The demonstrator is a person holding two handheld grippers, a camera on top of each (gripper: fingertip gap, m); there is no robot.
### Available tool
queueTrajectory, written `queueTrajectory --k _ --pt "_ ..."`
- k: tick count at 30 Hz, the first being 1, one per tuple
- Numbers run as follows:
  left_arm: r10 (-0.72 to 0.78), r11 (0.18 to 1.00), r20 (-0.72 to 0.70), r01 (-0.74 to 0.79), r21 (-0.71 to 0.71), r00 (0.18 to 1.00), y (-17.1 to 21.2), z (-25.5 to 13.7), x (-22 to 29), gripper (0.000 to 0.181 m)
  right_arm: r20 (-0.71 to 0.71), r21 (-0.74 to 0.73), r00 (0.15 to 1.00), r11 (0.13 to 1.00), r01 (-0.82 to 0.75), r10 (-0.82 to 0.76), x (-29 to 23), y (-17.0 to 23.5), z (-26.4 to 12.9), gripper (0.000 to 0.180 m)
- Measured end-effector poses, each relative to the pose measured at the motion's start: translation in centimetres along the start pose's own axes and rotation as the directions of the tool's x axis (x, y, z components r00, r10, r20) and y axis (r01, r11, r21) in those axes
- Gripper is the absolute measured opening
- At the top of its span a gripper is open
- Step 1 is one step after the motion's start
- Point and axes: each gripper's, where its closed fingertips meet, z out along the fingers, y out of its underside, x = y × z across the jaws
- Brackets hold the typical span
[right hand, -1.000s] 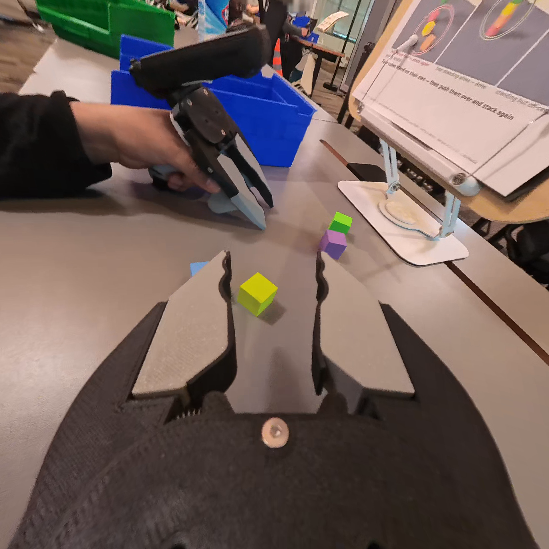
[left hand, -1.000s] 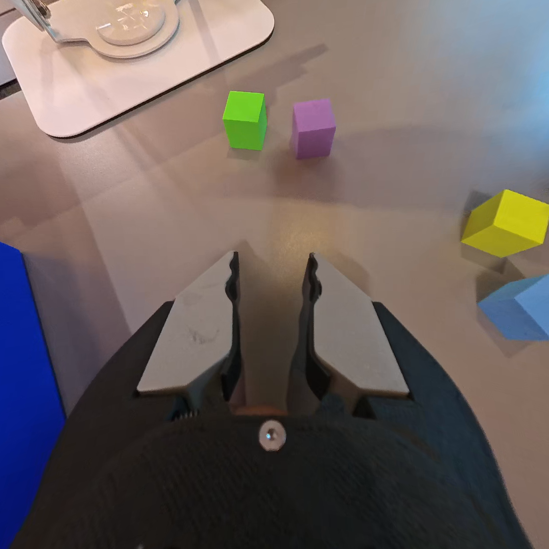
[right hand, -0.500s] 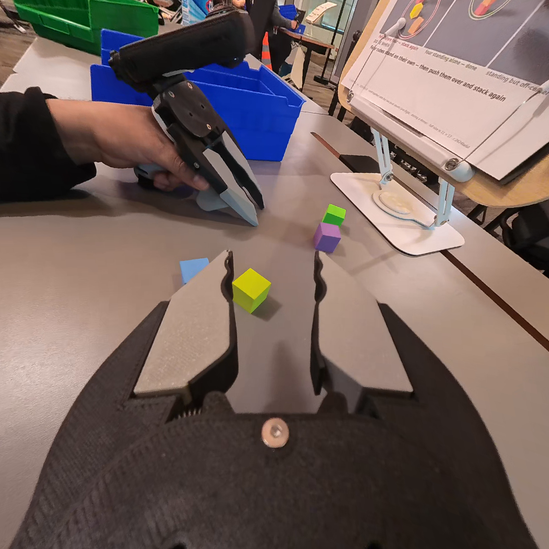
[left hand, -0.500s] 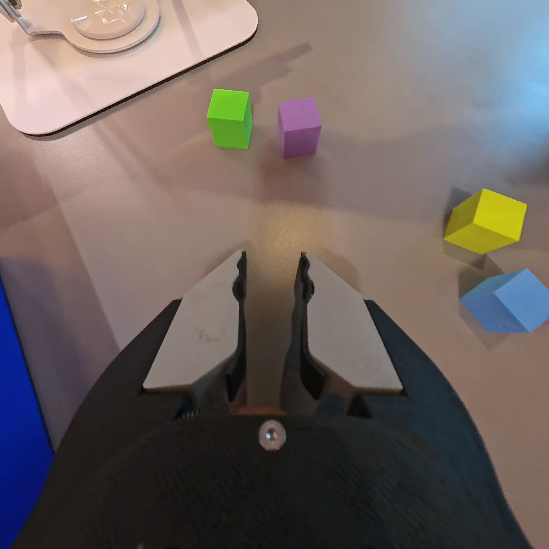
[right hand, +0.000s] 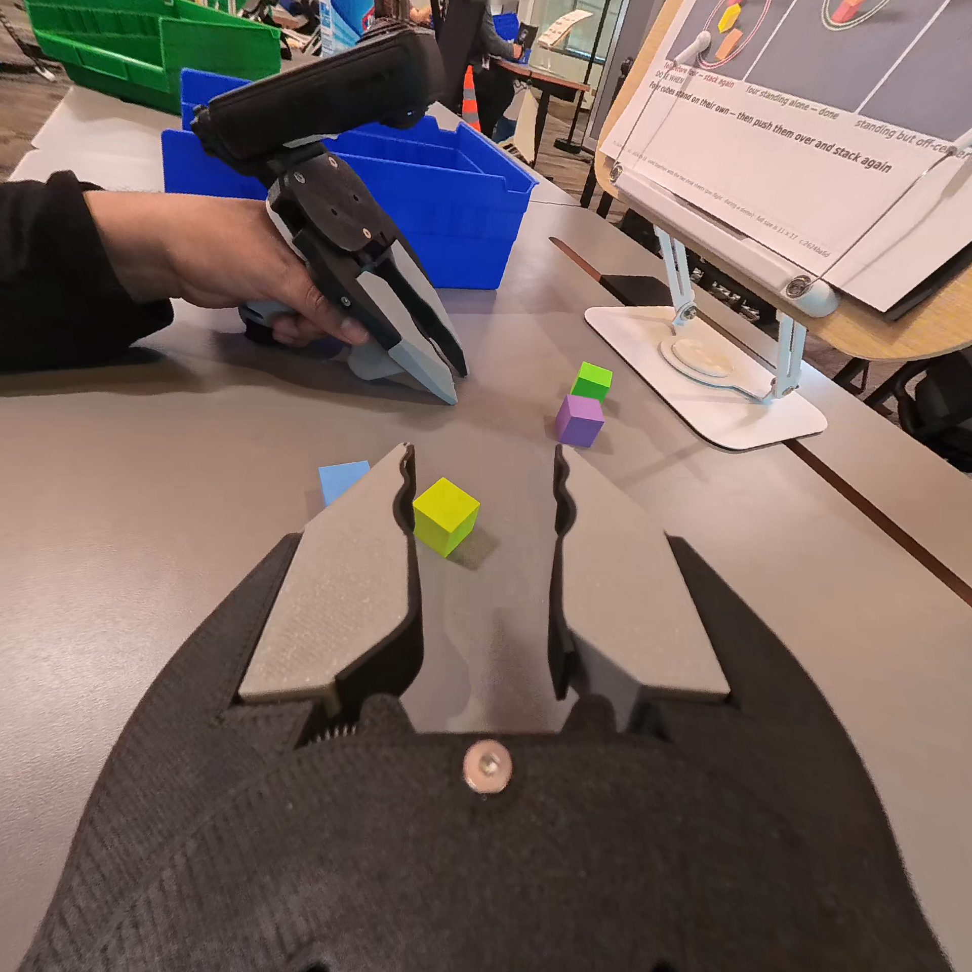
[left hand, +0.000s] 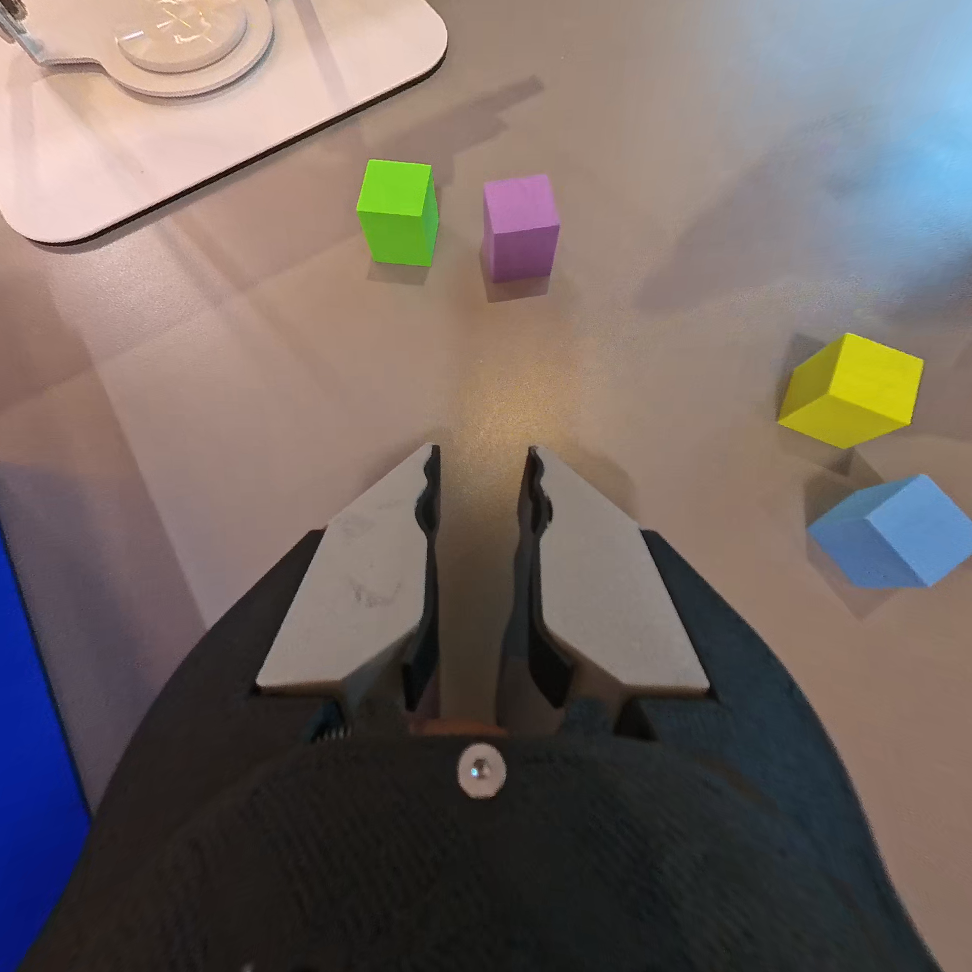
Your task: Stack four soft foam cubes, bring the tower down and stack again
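Four foam cubes lie apart on the grey table. In the left wrist view the green cube (left hand: pixel 397 213) and purple cube (left hand: pixel 520 229) stand side by side ahead, with the yellow cube (left hand: pixel 852 389) and light blue cube (left hand: pixel 889 536) at the right. My left gripper (left hand: pixel 481 455) is empty, its jaws a narrow gap apart, tips low over the table. My right gripper (right hand: pixel 483 449) is open and empty. The yellow cube (right hand: pixel 446 515) shows between its fingers, close to the left one. The blue cube (right hand: pixel 342 481) is partly hidden behind that finger. The purple cube (right hand: pixel 578 421) and green cube (right hand: pixel 593 380) lie beyond.
A hand holds the left gripper (right hand: pixel 455 386) ahead on the left. A blue bin (right hand: pixel 368 210) and a green bin (right hand: pixel 158 47) stand behind it. A white stand base (right hand: pixel 705 378) carrying a tilted sheet holder is at the right; the base also shows in the left wrist view (left hand: pixel 158 131). Spacing between my two grippers at the tips: around 15 centimeters.
My left gripper's jaws have narrowed a little and it has shifted slightly. My right gripper has drifted, so the yellow cube now sits nearer its left finger. The cubes have not moved.
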Motion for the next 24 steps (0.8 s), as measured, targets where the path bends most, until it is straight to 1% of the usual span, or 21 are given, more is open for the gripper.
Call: queueTrajectory --k 9,15,17,21,24 --pt "0.005 1.000 -0.004 -0.005 0.000 1.000 0.0 0.0 0.1 0.030 -0.002 -0.011 1.000 1.000 0.008 -0.008 -0.1 0.2 0.1 0.048" --pt "0.007 1.000 -0.004 -0.007 0.000 1.000 0.0 0.0 0.2 0.030 -0.018 -0.025 1.000 1.000 -0.013 0.012 0.4 0.5 0.2 0.042" --pt "0.007 1.000 -0.004 -0.007 0.000 1.000 0.0 0.0 0.2 0.030 -0.004 -0.039 1.000 0.999 -0.031 0.030 0.2 0.7 0.4 0.042" --pt "0.007 1.000 -0.006 -0.007 0.000 1.000 0.0 0.1 0.2 0.029 0.076 -0.107 0.995 0.993 -0.057 0.065 -1.2 1.9 1.3 0.042" --pt "0.007 1.000 -0.006 -0.007 0.000 1.000 0.0 0.1 0.2 0.029 0.084 -0.156 0.995 0.987 -0.043 0.057 -1.7 2.7 1.9 0.042"
